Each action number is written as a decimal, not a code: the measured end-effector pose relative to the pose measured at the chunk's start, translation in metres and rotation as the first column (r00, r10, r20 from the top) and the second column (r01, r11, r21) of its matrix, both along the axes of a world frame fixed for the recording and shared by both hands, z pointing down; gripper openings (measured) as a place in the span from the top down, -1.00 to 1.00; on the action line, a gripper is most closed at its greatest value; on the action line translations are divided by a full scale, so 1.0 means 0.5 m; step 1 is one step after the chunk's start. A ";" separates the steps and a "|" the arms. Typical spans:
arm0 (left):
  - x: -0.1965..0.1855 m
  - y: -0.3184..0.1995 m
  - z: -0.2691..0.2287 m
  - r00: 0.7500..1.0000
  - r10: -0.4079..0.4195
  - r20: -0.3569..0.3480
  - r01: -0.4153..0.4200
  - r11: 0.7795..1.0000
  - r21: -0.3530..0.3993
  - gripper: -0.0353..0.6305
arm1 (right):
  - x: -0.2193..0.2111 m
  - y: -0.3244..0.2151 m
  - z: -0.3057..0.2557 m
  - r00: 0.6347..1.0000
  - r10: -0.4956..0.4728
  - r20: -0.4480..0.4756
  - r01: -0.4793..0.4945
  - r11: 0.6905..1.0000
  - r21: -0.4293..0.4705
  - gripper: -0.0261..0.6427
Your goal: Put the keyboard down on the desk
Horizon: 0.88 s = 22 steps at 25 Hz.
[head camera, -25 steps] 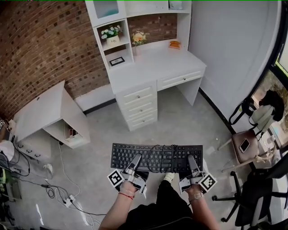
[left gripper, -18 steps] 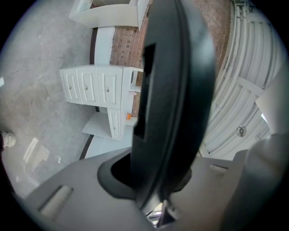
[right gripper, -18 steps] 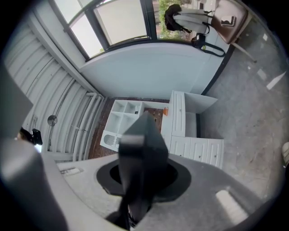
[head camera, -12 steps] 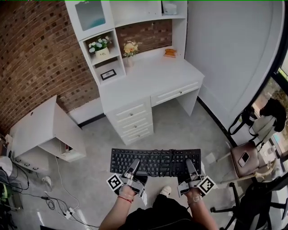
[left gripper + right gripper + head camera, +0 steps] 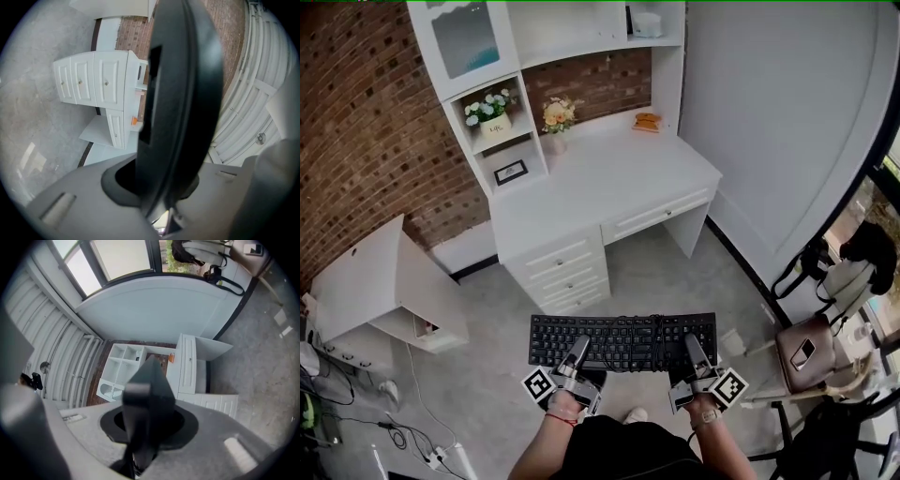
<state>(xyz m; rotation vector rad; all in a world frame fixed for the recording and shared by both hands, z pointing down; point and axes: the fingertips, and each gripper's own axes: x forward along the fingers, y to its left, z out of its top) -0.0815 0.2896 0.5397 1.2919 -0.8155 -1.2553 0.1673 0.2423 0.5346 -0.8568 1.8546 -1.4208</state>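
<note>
Ahead across the floor stands the desk (image 5: 609, 183); its broad white top is where I am aiming. To my right sits a chair (image 5: 806, 349) and to my left a low cabinet (image 5: 375, 281), and neither lies between me and the desk. In front of me the keyboard (image 5: 623, 339) hangs level in the air, well short of the desk. It looks light, stiff and wide, so I judge a hold at two spots along its near edge is right. My left gripper (image 5: 578, 347) and right gripper (image 5: 692, 343) are each clamped on that edge. Its cable (image 5: 656, 330) lies loose over the keys and could snag. Some flowers (image 5: 555, 114) and an orange thing (image 5: 646, 121) sit at the desk's back.
</note>
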 end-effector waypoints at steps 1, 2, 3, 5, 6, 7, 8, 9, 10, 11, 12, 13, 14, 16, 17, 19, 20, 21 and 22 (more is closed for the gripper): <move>0.000 -0.008 0.005 1.000 -0.002 0.001 0.003 1.000 -0.006 0.65 | 0.000 -0.010 0.004 1.000 -0.001 0.001 0.001 1.000 -0.008 0.67; -0.001 -0.016 0.009 1.000 -0.005 0.003 0.005 1.000 -0.012 0.65 | -0.001 -0.019 0.008 1.000 -0.002 0.004 0.002 1.000 -0.014 0.67; -0.003 -0.023 0.013 1.000 -0.008 0.004 0.008 1.000 -0.017 0.65 | -0.003 -0.028 0.012 1.000 -0.005 0.008 0.005 1.000 -0.019 0.67; -0.008 -0.039 0.017 1.000 -0.013 0.005 0.013 1.000 -0.027 0.65 | -0.009 -0.047 0.018 1.000 -0.012 0.008 0.013 1.000 -0.023 0.67; -0.010 -0.047 0.018 1.000 -0.015 0.004 0.015 0.999 -0.032 0.65 | -0.012 -0.056 0.023 1.000 -0.015 0.006 0.016 0.999 -0.028 0.67; -0.012 -0.057 0.020 1.000 -0.015 0.004 0.015 0.999 -0.036 0.65 | -0.014 -0.065 0.027 1.000 -0.019 0.007 0.019 0.999 -0.034 0.67; -0.015 -0.068 0.023 1.000 -0.013 0.007 0.014 0.999 -0.041 0.65 | -0.018 -0.076 0.030 1.000 -0.023 0.010 0.023 0.999 -0.039 0.67; -0.018 -0.082 0.026 1.000 -0.010 0.009 0.011 0.999 -0.045 0.65 | -0.021 -0.089 0.032 1.000 -0.026 0.012 0.027 0.999 -0.040 0.67; -0.020 -0.099 0.028 1.000 -0.006 0.010 0.006 0.999 -0.047 0.65 | -0.023 -0.104 0.034 1.000 -0.028 0.010 0.028 0.999 -0.039 0.67; -0.022 -0.118 0.029 1.000 -0.001 0.011 0.001 0.999 -0.047 0.65 | -0.024 -0.121 0.037 1.000 -0.026 0.005 0.026 0.999 -0.038 0.67; -0.023 -0.140 0.031 1.000 0.005 0.011 -0.004 0.999 -0.046 0.65 | -0.024 -0.140 0.040 1.000 -0.021 0.000 0.021 0.999 -0.037 0.67; -0.024 -0.164 0.032 1.000 0.011 0.011 -0.011 0.999 -0.045 0.65 | -0.023 -0.161 0.043 1.000 -0.014 -0.004 0.014 0.999 -0.038 0.67; -0.024 -0.190 0.033 1.000 0.018 0.011 -0.018 0.999 -0.043 0.65 | -0.022 -0.182 0.045 1.000 -0.006 -0.005 0.006 0.999 -0.038 0.67; -0.021 -0.246 0.035 0.999 0.034 0.011 -0.033 0.999 -0.043 0.65 | -0.018 -0.230 0.046 1.000 0.013 -0.001 -0.013 0.999 -0.043 0.67; -0.019 -0.275 0.034 0.999 0.042 0.011 -0.041 0.998 -0.043 0.65 | -0.016 -0.255 0.044 1.000 0.021 0.005 -0.021 0.999 -0.044 0.67; -0.018 -0.332 0.028 0.998 0.055 0.012 -0.054 0.998 -0.038 0.65 | -0.015 -0.307 0.037 0.999 0.032 0.012 -0.031 0.999 -0.039 0.67; -0.018 -0.360 0.025 0.998 0.059 0.011 -0.059 0.998 -0.033 0.65 | -0.016 -0.332 0.032 0.999 0.034 0.009 -0.034 0.999 -0.033 0.67; -0.020 -0.386 0.022 0.998 0.062 0.009 -0.062 0.998 -0.029 0.65 | -0.017 -0.358 0.027 0.999 0.036 0.002 -0.035 0.999 -0.024 0.67; -0.024 -0.411 0.019 0.998 0.064 0.006 -0.064 0.998 -0.028 0.65 | -0.020 -0.383 0.023 0.999 0.036 -0.006 -0.036 0.999 -0.016 0.67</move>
